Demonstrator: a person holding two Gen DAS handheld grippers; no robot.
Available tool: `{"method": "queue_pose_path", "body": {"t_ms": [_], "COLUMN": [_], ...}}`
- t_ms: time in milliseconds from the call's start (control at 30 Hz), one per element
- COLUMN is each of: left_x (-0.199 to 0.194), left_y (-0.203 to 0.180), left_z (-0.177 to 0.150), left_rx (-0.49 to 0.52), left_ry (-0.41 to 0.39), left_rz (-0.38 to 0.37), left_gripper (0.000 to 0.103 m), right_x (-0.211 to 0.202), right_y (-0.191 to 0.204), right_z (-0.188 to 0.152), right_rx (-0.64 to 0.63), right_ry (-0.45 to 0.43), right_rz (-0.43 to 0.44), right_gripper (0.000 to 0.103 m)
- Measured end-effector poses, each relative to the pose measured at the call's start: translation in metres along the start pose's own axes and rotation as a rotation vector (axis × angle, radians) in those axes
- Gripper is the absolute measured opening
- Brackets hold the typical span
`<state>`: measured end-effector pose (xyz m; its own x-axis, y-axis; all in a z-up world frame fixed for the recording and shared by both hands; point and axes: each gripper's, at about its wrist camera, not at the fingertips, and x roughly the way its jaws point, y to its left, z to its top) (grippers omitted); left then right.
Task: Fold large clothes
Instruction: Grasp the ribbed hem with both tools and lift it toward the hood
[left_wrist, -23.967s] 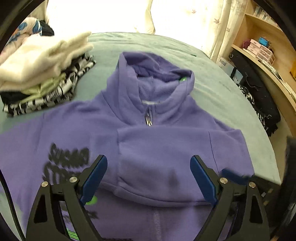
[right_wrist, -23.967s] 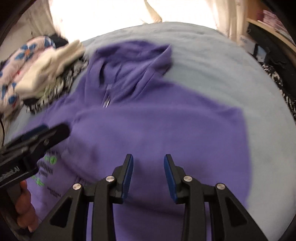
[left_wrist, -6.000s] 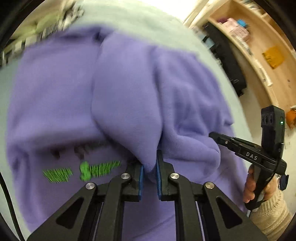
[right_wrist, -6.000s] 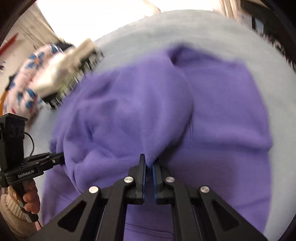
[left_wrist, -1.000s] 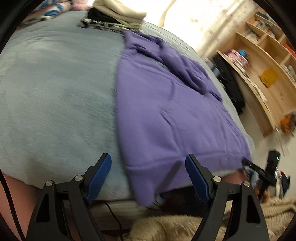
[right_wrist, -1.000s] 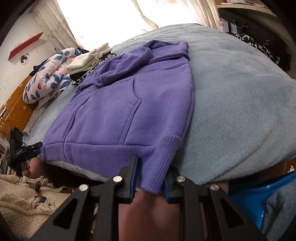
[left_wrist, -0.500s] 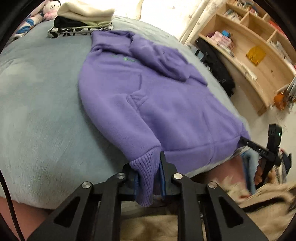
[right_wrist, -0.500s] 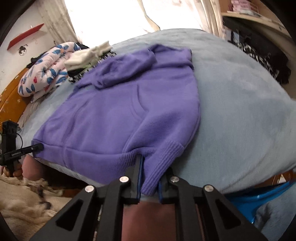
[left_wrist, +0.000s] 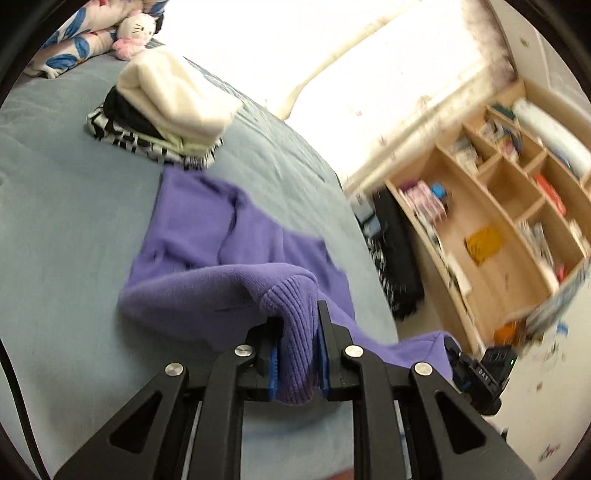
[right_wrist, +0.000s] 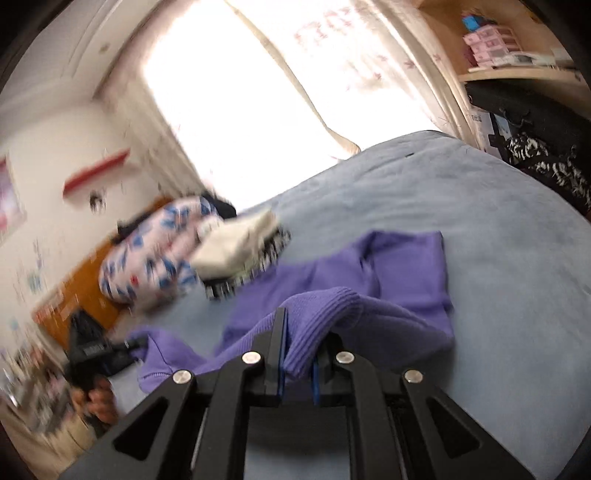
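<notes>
A purple hoodie (left_wrist: 207, 236) lies on the grey-blue bed (left_wrist: 66, 221), its bottom half lifted and doubled toward the hood end. My left gripper (left_wrist: 297, 350) is shut on the left corner of its ribbed hem (left_wrist: 295, 314). My right gripper (right_wrist: 297, 363) is shut on the right corner of the ribbed hem (right_wrist: 321, 306). The hoodie (right_wrist: 406, 273) shows in the right wrist view too. Each gripper appears in the other's view, the right one (left_wrist: 476, 373) and the left one (right_wrist: 99, 354), both at the hem line.
A stack of folded clothes (left_wrist: 166, 107) with a cream top layer sits just beyond the hoodie. A floral quilt (right_wrist: 155, 251) and a plush toy (left_wrist: 133, 33) lie at the far left. Wooden shelves (left_wrist: 498, 229) stand right of the bed.
Both grippers have lifted the hem corners off the bed's near edge and carried them up and forward over the hoodie's body. The views now tilt up toward the window.
</notes>
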<state>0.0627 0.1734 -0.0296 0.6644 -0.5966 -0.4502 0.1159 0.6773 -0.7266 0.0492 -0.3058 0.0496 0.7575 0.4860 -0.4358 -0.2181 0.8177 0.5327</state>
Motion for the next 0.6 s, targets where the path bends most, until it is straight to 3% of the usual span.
{"method": "queue_pose_path", "body": {"t_ms": [100,233,367,467,600], "left_x": [0.034,0.107,0.168,0.189,0.206], "left_y": [0.004,0.016,0.052,0.075,0.088], "left_z": [0.043,0.101,0.132,0.144,0.145], "left_rx": [-0.028,0.003,-0.029,-0.062,0.034], "left_ry": [-0.017,-0.018,0.017,0.048,0.102], "left_rz": [0.024,0.115,0.256,0.287,0.365], "left_gripper": [0.014,0.018,0.063,0.067,0.067], "right_x": [0.041,0.118,0.197,0.207,0.208], "right_y": [-0.022,-0.042,-0.086,-0.110,-0.127], "right_z": [0.039,0.076,0.085,0.082,0.077], "right_rx": [0.072,0.037,0.118,0.184,0.140], "right_ry": [-0.014,0.019,0.156,0.173,0.171], "right_rz": [-0.018,-0.108,-0.242,-0.227,-0.271], "right_gripper": [0.009,0.012,0.025,0.037,0.049]}}
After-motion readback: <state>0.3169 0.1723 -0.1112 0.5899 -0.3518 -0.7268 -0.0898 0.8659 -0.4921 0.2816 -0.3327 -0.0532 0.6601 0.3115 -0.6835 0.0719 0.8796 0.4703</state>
